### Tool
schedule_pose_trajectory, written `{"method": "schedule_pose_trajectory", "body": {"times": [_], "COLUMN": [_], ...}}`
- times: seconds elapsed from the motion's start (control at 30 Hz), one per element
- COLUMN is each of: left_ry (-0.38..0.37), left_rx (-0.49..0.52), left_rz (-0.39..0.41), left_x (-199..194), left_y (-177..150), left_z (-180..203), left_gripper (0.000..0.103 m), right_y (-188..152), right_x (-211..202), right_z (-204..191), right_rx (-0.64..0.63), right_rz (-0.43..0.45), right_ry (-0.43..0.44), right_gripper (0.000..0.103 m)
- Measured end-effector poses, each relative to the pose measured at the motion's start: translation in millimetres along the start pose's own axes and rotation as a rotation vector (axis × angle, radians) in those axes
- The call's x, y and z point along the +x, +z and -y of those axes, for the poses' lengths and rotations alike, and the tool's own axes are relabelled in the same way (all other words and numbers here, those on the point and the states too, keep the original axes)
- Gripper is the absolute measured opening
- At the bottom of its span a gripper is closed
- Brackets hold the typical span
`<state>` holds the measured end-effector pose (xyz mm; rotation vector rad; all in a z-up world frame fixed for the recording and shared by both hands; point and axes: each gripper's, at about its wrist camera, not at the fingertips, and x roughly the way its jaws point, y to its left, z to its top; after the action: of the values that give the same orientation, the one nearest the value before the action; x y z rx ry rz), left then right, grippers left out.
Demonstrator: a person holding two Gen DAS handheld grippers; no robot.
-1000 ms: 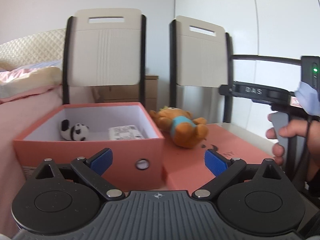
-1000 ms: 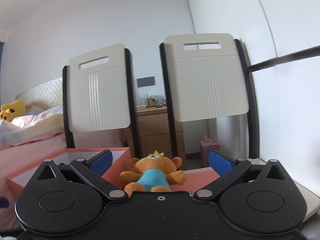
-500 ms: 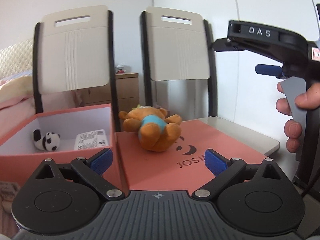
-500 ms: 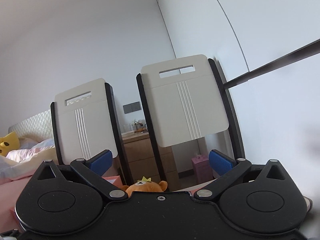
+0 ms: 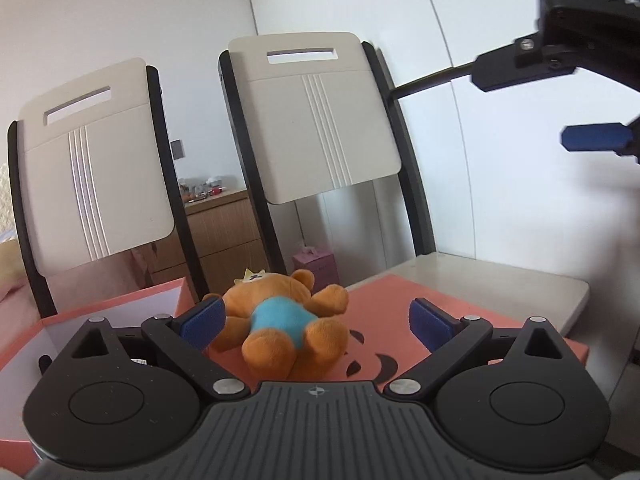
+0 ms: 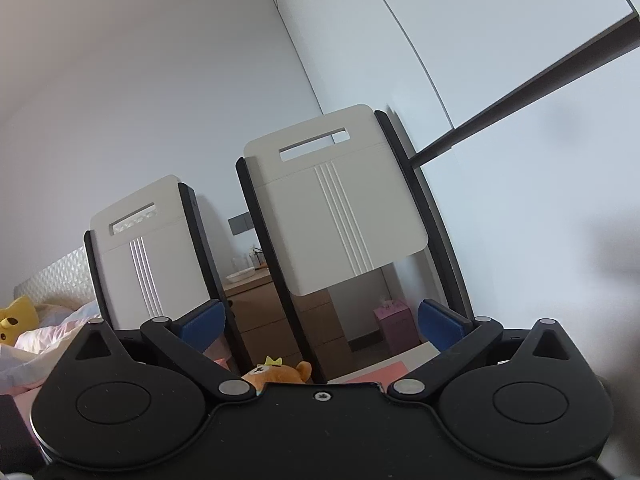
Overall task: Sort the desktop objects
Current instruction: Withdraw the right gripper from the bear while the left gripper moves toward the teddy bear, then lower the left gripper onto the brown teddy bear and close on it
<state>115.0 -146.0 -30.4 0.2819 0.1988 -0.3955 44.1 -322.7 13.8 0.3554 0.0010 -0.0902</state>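
Lying on the flat salmon-pink box lid (image 5: pixel 404 300), near its left edge, the orange plush bear with a blue shirt (image 5: pixel 280 320) sits between the wide-open fingers of the left gripper (image 5: pixel 316 320), which holds nothing. The open salmon-pink box (image 5: pixel 120 312) stands just left, its inside mostly hidden. The right gripper (image 6: pixel 322 322) is open and empty too; its own body hides all but the bear's head.

bear (image 6: pixel 280 372) mostly hidden (head shows), box (image 5: pixel 120 312) cut off
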Motion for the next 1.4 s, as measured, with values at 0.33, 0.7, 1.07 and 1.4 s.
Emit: {"method": "schedule_pose_trajectory", "body": {"times": [0.33,0.7,1.07,1.4], "left_ry": [0.132,0.217,0.264,0.215], "left_rx": [-0.152,-0.211,-0.294,-0.274], "left_rz": [-0.101,-0.179,-0.226,-0.278], "left_x": [64,95,100,115], "left_y": [2,0,-3,-7], "left_z": [8,4,-10,1], "left_gripper": [0.099,0.100,0.100,0.100], "right_y": [-3,-8,-11,-11], "right_x": [9,13,19,23], "right_z": [13,23,19,18], "right_rx": [0.037,0.034,0.029,0.020], "right_rz": [-0.036,-0.082,-0.117,-0.128], "right_ry": [-0.029,-0.057,-0.047,-0.065], "right_gripper": [0.102,0.102,0.102,0.102]}}
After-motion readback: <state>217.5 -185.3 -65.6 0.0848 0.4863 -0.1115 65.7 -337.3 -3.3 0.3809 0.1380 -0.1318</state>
